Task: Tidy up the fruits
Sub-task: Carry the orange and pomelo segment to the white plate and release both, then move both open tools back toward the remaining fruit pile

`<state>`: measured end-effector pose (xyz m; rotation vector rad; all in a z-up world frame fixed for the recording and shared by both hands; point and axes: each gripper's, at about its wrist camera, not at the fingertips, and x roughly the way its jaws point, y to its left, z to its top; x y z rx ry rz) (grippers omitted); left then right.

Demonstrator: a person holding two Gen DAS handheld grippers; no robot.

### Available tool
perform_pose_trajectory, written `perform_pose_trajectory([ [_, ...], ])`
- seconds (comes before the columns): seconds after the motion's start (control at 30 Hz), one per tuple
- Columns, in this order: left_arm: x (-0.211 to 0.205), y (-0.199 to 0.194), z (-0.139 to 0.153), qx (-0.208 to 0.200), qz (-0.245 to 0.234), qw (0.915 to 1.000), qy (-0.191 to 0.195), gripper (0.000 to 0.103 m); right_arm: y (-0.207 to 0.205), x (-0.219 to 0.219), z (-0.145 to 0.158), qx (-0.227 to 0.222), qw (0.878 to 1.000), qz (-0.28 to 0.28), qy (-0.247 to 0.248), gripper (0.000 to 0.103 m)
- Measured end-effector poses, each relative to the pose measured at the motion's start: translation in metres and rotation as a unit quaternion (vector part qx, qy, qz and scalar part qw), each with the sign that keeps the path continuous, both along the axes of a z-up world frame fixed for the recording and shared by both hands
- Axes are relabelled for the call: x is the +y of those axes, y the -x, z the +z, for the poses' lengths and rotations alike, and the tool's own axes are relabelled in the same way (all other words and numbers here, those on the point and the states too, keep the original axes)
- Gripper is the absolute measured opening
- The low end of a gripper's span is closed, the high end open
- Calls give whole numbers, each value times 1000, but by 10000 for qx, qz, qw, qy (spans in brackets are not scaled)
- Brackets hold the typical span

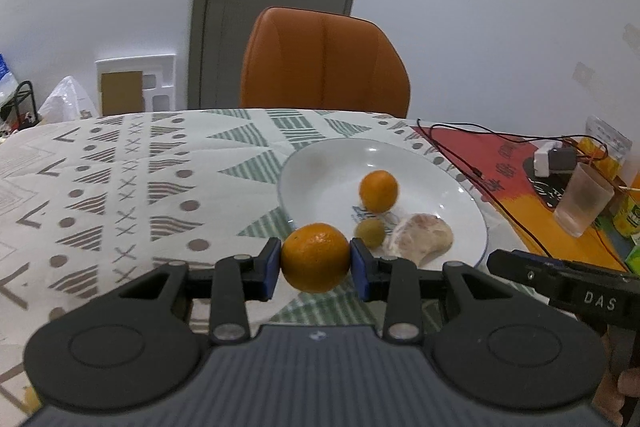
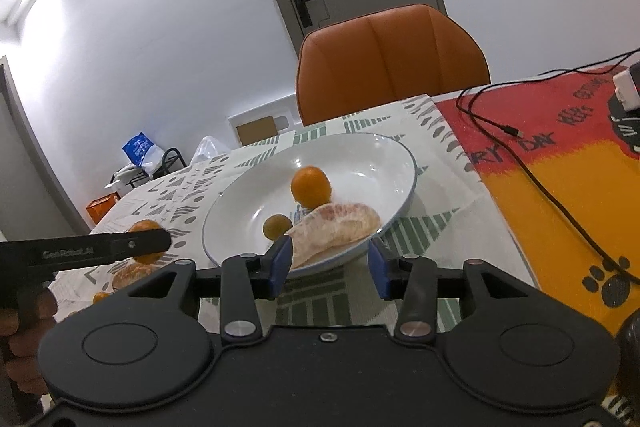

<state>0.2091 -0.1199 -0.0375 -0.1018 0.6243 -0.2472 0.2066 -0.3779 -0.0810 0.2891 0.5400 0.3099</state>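
My left gripper (image 1: 315,259) is shut on a whole orange (image 1: 315,257), held just above the patterned cloth at the near left rim of the white plate (image 1: 320,163). In the plate lie a smaller orange (image 1: 378,191), a small green fruit (image 1: 370,233) and a peeled pomelo segment (image 1: 420,237). In the right wrist view my right gripper (image 2: 329,261) stands open at the plate's (image 2: 360,155) near rim. The pomelo segment (image 2: 336,227) rests in the plate just beyond its pads, and its left end nears the left pad. The held orange (image 2: 146,227) shows at the left.
An orange chair (image 1: 324,63) stands behind the table. Right of the plate lie a red and yellow mat (image 2: 560,163), black cables (image 2: 540,183), a frosted cup (image 1: 582,205) and juice cartons (image 1: 628,219). Peeled tangerine pieces (image 2: 130,275) lie on the cloth at the near left.
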Motion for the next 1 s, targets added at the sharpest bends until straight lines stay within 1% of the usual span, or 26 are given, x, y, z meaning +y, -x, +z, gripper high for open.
perform_pose_trajectory([
  [0.23, -16, -14, -2, -11, -114, 9999, -23, 36, 7, -7, 1, -23, 9999, -104, -56, 45],
  [0.43, -26, -19, -2, -46, -97, 9999, -63, 36, 10, -11, 2, -36, 9999, -140, -79, 45],
  [0.5, -27, -17, -1, -125, -40, 9999, -101, 40, 10, -11, 3, -41, 9999, -141, -82, 47],
  [0.6, -24, -14, 1, -125, 11, 9999, -96, 42, 9, -12, 1, -22, 9998, -160, -91, 51],
  [0.73, -15, -11, 2, -90, 179, 9997, -126, 46, 9, -10, 2, -19, 9998, -142, -113, 51],
  [0.83, -8, -7, 5, -123, 282, 9994, -187, 50, 10, -8, 3, -46, 9998, -134, -117, 57],
  [0.9, -2, -2, 8, -199, 371, 9988, -248, 59, 10, -5, 4, -71, 9998, -116, -121, 59],
  [1.0, 7, 5, 12, -308, 527, 9977, -307, 66, 10, 1, 7, -96, 9999, -73, -124, 61],
])
